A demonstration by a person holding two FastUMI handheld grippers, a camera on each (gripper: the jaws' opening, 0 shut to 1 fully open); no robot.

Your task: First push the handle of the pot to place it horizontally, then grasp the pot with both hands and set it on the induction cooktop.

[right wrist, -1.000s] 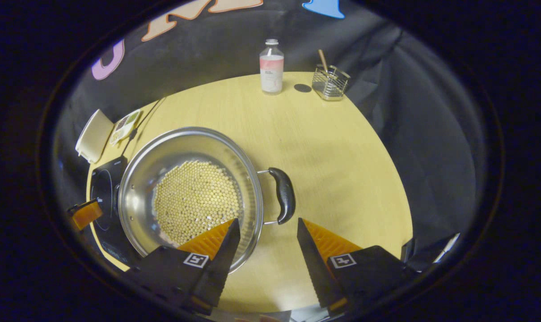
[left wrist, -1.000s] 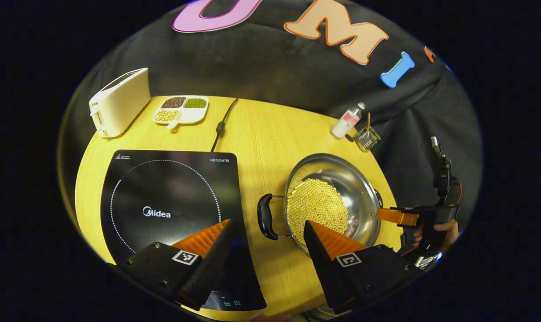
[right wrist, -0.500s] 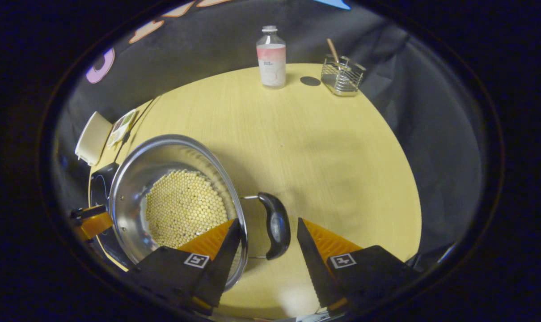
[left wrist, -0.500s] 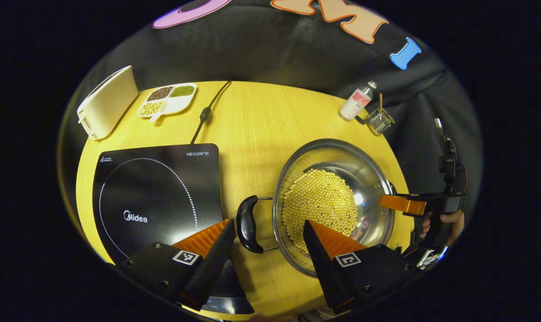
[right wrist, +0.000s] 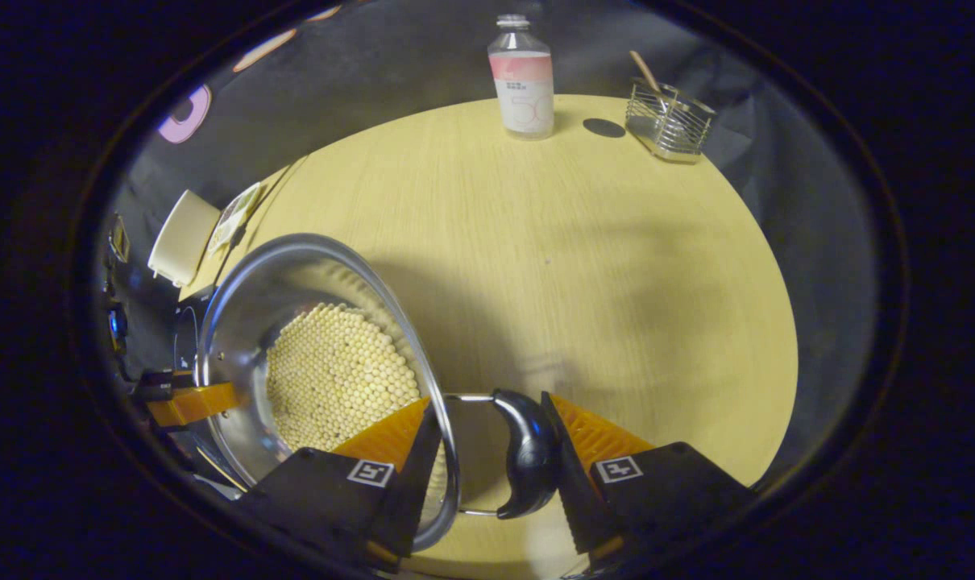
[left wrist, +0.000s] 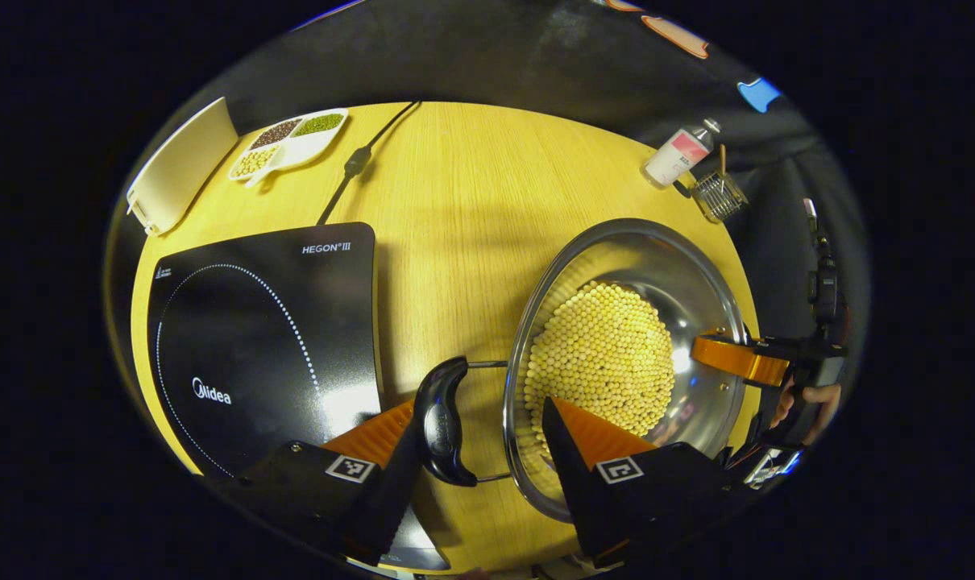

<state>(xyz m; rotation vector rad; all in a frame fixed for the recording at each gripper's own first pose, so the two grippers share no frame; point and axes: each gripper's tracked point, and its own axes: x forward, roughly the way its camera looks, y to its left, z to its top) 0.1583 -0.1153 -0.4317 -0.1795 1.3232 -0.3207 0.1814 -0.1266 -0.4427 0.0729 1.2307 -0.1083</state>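
Both tongs advanced since earlier frame; pot handles slid between fingers. Pot [left wrist: 624,354] of beans sat on desk [left wrist: 455,201], at 3 o'clock from induction cooktop [left wrist: 262,338], apart. Left tongs [left wrist: 475,423] spread wide, straddling left handle [left wrist: 443,419]. Right tongs [right wrist: 487,423] spread, right handle [right wrist: 528,451] against one finger. Judgement: centre handles, close together, lift level.

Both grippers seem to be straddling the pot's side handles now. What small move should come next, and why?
Probably close both grippers. In the left gripper view the left gripper stands open around a black handle; in the right gripper view the right gripper is open around the other handle. The pot sits on the table beside the induction cooktop.
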